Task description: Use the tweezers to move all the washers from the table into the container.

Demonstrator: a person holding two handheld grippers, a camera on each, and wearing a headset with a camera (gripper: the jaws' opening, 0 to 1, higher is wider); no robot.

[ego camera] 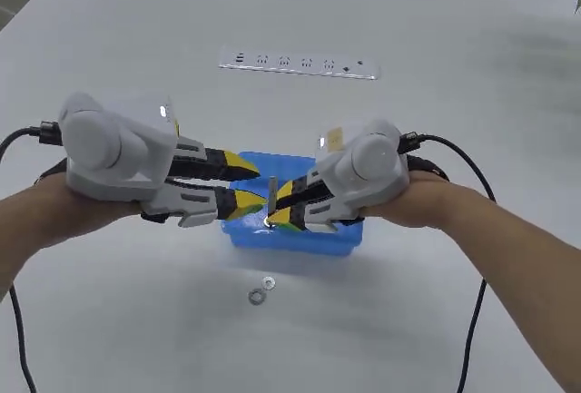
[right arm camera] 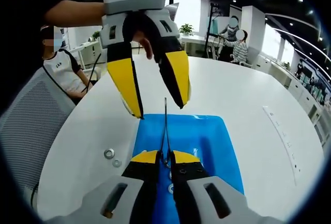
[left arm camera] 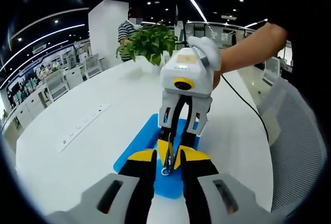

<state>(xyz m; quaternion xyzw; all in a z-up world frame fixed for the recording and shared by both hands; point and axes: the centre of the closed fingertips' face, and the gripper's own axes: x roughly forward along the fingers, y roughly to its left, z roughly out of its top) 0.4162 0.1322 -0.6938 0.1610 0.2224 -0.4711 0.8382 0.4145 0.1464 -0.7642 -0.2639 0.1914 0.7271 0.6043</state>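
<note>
- Hanging spread wide at the left, the left gripper grips nothing. If it drifts inward it could knock the tweezers.
- Between the two grippers, the tweezers sit over the blue container. Two washers lie on the table just in front of it.
- On the right, the right gripper is clamped on the tweezers. Squeezing too hard or off-centre might twist them and flick one of the washers away.
</note>
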